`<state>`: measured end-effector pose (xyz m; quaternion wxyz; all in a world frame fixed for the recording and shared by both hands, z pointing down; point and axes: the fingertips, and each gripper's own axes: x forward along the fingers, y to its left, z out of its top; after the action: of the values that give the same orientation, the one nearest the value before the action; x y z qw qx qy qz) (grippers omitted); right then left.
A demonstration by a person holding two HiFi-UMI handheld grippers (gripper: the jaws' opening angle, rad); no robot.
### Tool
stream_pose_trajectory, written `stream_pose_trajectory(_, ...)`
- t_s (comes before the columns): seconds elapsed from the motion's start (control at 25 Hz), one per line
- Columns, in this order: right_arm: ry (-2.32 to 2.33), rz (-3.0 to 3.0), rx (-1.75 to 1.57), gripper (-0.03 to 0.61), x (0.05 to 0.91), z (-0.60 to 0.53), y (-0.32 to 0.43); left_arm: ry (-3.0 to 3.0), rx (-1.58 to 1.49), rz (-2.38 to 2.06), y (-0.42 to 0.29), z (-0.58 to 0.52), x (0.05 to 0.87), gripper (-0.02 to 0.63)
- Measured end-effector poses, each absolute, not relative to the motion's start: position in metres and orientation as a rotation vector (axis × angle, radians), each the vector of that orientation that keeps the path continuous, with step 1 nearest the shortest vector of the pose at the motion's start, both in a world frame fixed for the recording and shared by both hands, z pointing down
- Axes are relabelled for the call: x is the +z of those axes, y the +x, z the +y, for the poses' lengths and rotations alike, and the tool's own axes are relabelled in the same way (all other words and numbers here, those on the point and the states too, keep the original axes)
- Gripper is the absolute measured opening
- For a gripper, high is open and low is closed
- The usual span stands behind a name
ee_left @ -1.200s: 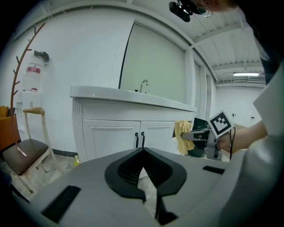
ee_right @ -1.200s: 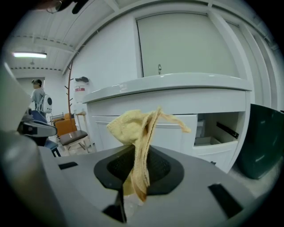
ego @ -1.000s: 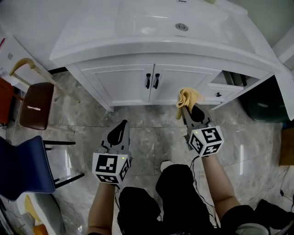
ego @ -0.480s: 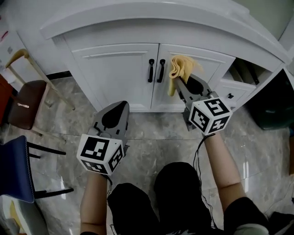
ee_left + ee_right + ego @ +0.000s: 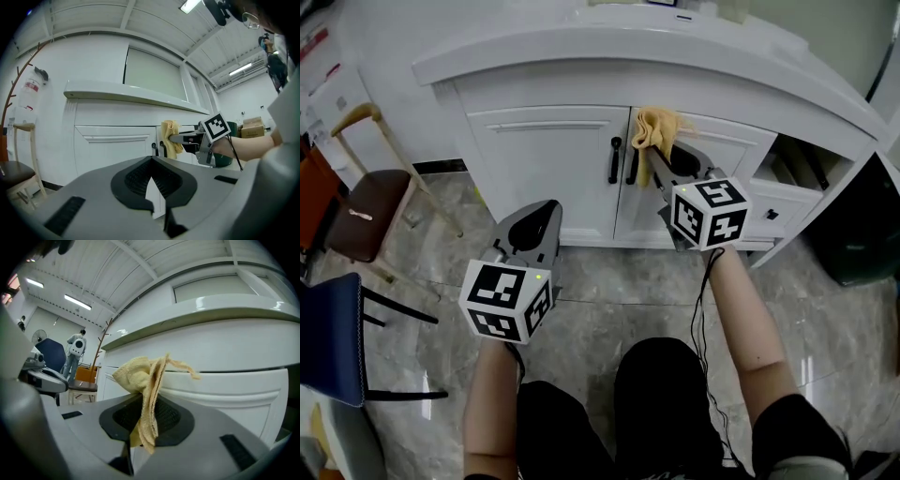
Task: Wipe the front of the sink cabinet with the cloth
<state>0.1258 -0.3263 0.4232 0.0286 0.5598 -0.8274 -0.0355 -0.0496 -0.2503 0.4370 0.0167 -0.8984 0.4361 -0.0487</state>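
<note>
Right gripper (image 5: 653,167) is clamped on the yellow cloth (image 5: 654,129), its jaws closed over the fabric. In the right gripper view the cloth (image 5: 141,380) bunches above the closed tips of that gripper (image 5: 143,425), with a loose fold hanging down between the dark pads and a frayed corner sticking out to the right. The gripper is raised to the top of the white sink cabinet (image 5: 548,173). It holds the cloth at the upper inner corner of the right-hand door (image 5: 727,150), just right of the two black handles (image 5: 616,159) and just under the countertop rim (image 5: 675,58). The cloth looks to be at the door's face, but no view settles whether it touches. The left gripper view shows it from the side, the cloth (image 5: 171,137) draped off the jaw tips beside the handles (image 5: 155,148).

The left gripper (image 5: 547,210) hangs lower and well apart from the cabinet, over the grey marbled floor (image 5: 600,291) in front of the left-hand door. Its jaws are drawn together, leaving only a thin slit, and carry nothing, as its own view confirms (image 5: 151,165).

At the cabinet's right end an open compartment (image 5: 792,173) sits above a drawer with a dark knob (image 5: 772,214). A brown-seated chair (image 5: 361,216) stands to the left of the cabinet.
</note>
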Motion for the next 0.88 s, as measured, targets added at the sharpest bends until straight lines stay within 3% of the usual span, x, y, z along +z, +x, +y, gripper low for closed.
stream_pose_trajectory(0.32,1.805,-2.51,-0.074,0.081,0.426,-0.333,0.147,-2.746,-0.194,1.33,-0.026,-0.253,0.435,0.015)
stream_pose_trajectory(0.88,2.048,-2.361,-0.028,0.081,0.432,-0.306,0.271,-2.776,-0.213,1.176,0.055,-0.258,0.442,0.015)
